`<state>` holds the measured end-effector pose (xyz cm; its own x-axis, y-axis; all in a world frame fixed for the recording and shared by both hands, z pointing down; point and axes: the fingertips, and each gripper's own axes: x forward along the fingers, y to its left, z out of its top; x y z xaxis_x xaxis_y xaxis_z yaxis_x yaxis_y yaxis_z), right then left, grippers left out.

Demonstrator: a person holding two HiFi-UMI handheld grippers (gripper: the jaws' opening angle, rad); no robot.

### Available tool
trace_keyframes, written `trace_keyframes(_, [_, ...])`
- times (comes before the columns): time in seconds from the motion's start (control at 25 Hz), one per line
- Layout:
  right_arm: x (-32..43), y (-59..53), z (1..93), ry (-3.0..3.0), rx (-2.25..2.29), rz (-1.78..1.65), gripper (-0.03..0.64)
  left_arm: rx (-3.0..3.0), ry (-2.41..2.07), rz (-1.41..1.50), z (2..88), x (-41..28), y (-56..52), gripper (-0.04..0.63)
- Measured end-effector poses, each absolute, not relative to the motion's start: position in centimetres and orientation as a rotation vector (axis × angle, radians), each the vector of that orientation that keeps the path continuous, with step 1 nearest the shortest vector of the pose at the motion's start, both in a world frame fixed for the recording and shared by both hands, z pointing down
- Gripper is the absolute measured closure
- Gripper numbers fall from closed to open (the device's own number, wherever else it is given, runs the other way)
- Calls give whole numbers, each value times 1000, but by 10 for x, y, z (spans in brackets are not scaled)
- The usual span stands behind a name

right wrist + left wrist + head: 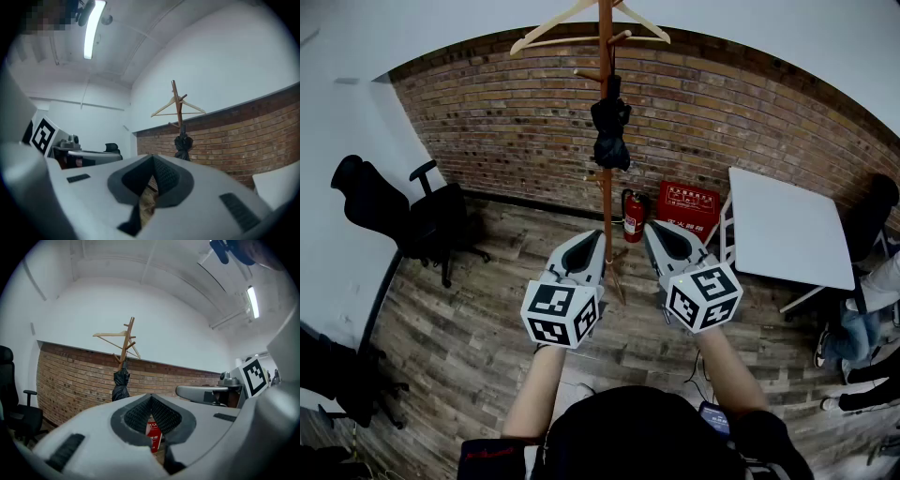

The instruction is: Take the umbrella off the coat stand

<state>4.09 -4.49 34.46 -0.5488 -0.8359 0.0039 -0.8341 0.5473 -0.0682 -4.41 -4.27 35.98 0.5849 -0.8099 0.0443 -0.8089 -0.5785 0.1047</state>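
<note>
A black folded umbrella hangs from a peg on the wooden coat stand, in front of the brick wall. Wooden hangers sit at the stand's top. Both grippers are held level, side by side, well short of the stand. My left gripper is shut with nothing between its pads, and my right gripper is shut and empty too. From the left gripper the umbrella shows ahead to the left. From the right gripper the umbrella hangs ahead, slightly right.
A red fire extinguisher and a red box stand at the wall by the stand's foot. A white table is to the right, a black office chair to the left. A person's legs show at far right.
</note>
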Motion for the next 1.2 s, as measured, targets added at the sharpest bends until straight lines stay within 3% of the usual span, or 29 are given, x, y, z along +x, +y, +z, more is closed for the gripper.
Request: trace_keyframes(1.2, [100, -8, 356, 2722, -1410, -167, 589, 2659, -1424, -1, 371, 8, -3, 577])
